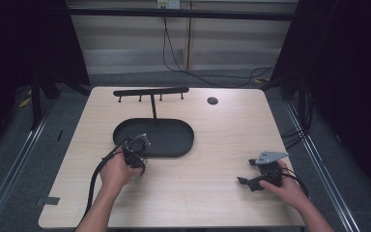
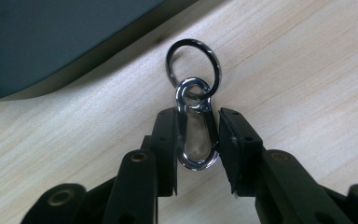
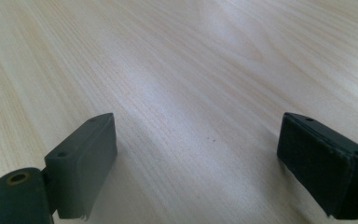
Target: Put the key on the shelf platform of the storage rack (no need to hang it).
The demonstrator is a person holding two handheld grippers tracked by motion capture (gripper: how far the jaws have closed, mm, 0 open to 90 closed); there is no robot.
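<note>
A silver snap-hook clasp (image 2: 196,163) linked to a dark key ring (image 2: 193,41) lies on the wooden table, just in front of the black oval tray (image 2: 51,37). My left gripper (image 2: 198,116) is shut on the clasp, a pad pressing each long side; the ring sticks out beyond the fingertips. In the high view the left gripper (image 1: 142,169) points down at the tray's near rim (image 1: 174,153). My right gripper (image 1: 241,181) rests near the table's front right, open with only bare wood between its pads (image 3: 86,158).
A black hook rack (image 1: 150,92) on a thin post rises from the tray's far end. A small round black cap (image 1: 212,100) sits in the tabletop at the back. Cables trail from both grippers toward the front edge.
</note>
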